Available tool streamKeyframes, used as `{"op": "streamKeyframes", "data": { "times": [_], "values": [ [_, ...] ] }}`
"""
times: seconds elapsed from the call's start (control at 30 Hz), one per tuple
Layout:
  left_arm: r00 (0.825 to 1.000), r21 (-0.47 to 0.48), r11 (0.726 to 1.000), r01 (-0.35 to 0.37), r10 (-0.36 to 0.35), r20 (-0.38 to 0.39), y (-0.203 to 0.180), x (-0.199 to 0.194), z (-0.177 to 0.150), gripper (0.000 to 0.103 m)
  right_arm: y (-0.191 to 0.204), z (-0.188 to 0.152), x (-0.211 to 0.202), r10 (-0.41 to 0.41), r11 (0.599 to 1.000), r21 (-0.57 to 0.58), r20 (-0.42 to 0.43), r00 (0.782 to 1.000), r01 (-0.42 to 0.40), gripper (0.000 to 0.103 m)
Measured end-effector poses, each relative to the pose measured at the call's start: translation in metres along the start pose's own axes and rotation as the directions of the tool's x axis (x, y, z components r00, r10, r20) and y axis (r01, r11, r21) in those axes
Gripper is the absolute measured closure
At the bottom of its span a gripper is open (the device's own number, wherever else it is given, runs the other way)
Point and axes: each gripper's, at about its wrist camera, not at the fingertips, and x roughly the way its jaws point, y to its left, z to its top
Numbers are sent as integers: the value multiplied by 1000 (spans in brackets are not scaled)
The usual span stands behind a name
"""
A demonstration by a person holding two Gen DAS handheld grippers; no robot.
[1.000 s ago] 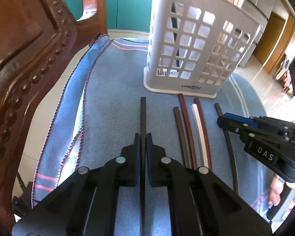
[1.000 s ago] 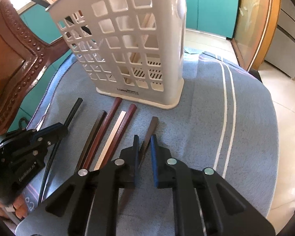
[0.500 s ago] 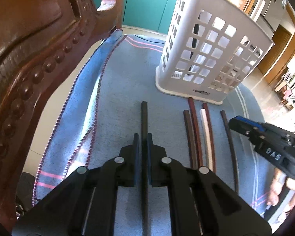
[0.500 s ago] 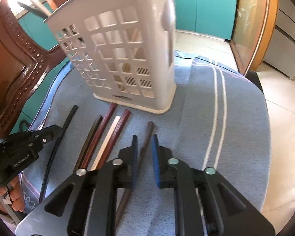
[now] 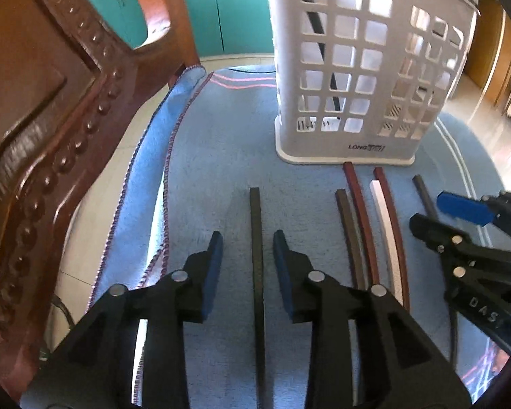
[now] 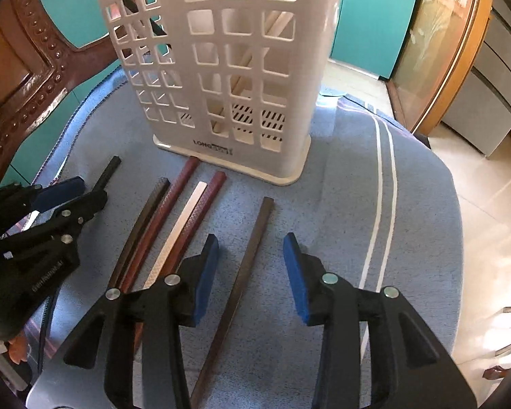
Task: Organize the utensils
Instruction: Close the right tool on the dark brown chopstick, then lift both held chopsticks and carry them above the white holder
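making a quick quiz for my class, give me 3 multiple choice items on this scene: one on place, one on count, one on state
1. Where does the white chopstick lie?
A. between two red-brown sticks
B. inside the basket
C. alone by the towel's edge

2. How many chopsticks lie on the towel?
A. three
B. six
C. nine

3. How are the left tongs?
A. shut on a stick
B. open around the black chopstick
C. inside the basket

Answers: 1 A, red-brown sticks flank it. 2 B, six show before the basket. 3 B, pads stand apart from the stick.
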Motion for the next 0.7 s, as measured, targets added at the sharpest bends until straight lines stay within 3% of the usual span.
{"op": "streamKeyframes", "data": {
  "times": [0.27, 0.33, 0.4, 0.47, 0.6, 0.7],
  "values": [
    [1000, -10, 1000, 24, -25, -17, 4, 1, 0, 71, 8, -7, -3, 22, 1000, 10, -13, 1000, -22, 61],
    [999, -14, 999, 33, -33, -21, 7, 2, 1, 74, 5, -8, -4, 26, 999, 33, -6, 1000, -26, 76],
    [998, -10, 999, 52, -52, -22, 10, 4, 1, 86, 0, -8, -5, 27, 999, 46, -1, 1000, -27, 89],
    [998, 2, 998, 60, -60, -21, 7, 4, 1, 95, -4, -8, -6, 46, 997, 63, 3, 999, -46, 91],
    [997, -8, 997, 75, -75, -6, 1, 2, 1, 96, -9, -5, -5, 123, 990, 74, 14, 992, -123, 97],
    [994, -26, 995, 99, -98, 52, 6, -14, 3, 96, -8, 0, -24, 169, 983, 54, 75, 983, -174, 97]
  ]
}}
